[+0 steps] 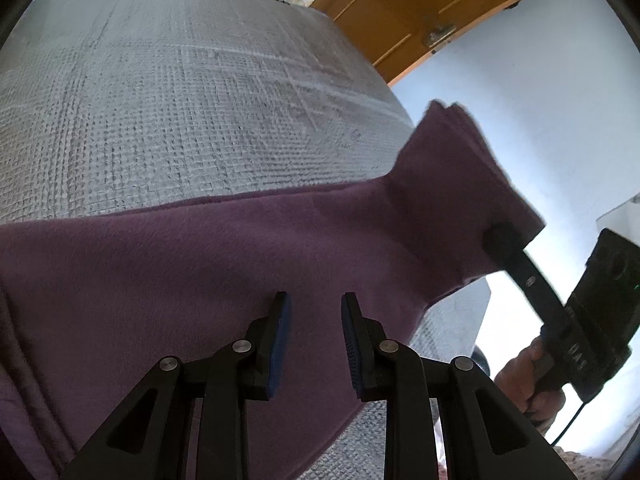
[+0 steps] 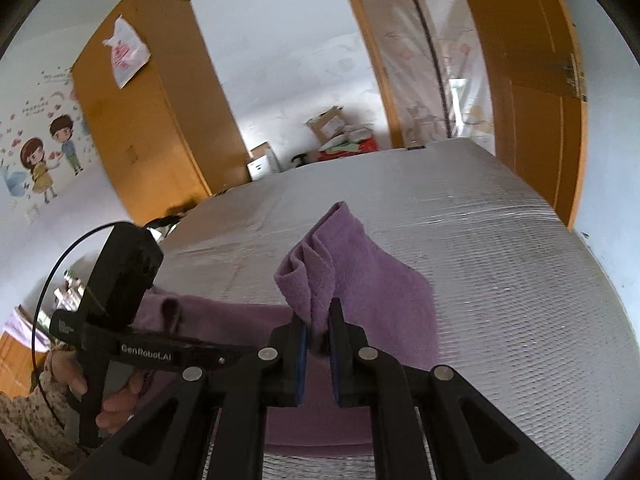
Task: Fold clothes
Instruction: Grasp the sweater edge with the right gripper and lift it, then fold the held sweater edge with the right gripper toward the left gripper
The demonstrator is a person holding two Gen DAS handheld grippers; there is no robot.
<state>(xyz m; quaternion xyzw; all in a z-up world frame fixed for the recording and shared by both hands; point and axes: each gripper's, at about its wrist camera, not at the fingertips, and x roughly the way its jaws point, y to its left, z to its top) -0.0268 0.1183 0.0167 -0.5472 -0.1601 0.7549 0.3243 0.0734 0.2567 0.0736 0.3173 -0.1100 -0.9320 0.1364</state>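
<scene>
A purple fleece garment (image 1: 180, 280) lies on a grey woven mat (image 1: 180, 100). My left gripper (image 1: 314, 300) hovers just over the garment's middle, open, with nothing between its blue pads (image 1: 280, 332). In the left wrist view the right gripper (image 1: 500, 238) pinches a raised corner of the garment at the right. In the right wrist view my right gripper (image 2: 318, 320) is shut on a bunched fold of the purple garment (image 2: 360, 280), lifted off the mat (image 2: 500, 260). The left gripper (image 2: 170, 312) shows at the left, low over the cloth, held by a hand (image 2: 72, 380).
The mat's right edge (image 1: 476, 320) drops off close to the garment. An orange wardrobe (image 2: 152, 120) stands at the far left, an orange door (image 2: 532, 80) at the right. Boxes and clutter (image 2: 336, 132) sit past the far end. A hand (image 1: 528, 376) holds the right gripper.
</scene>
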